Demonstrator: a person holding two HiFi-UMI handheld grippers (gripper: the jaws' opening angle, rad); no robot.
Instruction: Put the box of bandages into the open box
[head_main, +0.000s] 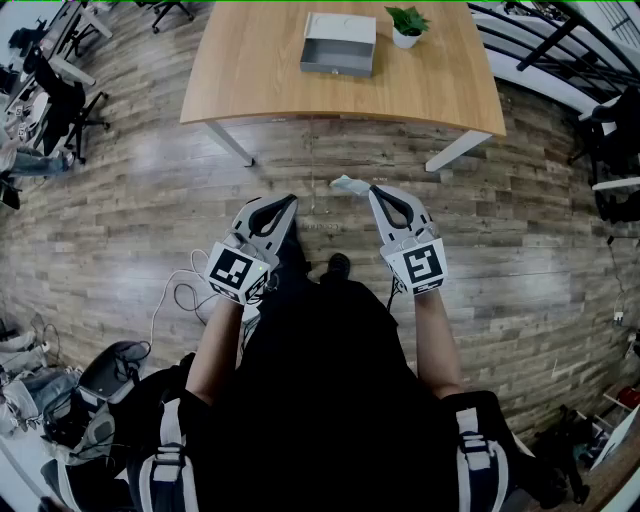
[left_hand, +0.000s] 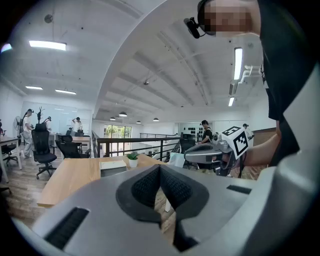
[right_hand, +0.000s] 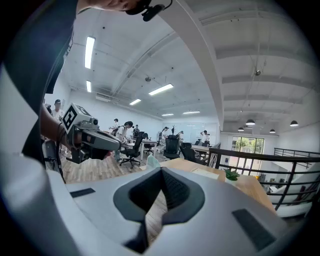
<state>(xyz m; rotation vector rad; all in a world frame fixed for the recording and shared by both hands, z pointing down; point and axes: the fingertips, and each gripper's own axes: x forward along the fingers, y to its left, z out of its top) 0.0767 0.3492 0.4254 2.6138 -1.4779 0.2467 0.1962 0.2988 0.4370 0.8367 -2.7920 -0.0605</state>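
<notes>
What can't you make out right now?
Box of bandages: right gripper view, mostly hidden behind the right tool's closed tips; how firmly it is held is unclear.
Open box: head view, too small to tell whether anything lies inside.
Table: head view, far edge cut off by the frame.

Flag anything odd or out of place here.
Nothing is spilled or damaged. One oddity: the bandage box is pinched only at the very tip of the right tongs, over the floor, well short of the table where the open box sits. The left tongs are shut on nothing.
</notes>
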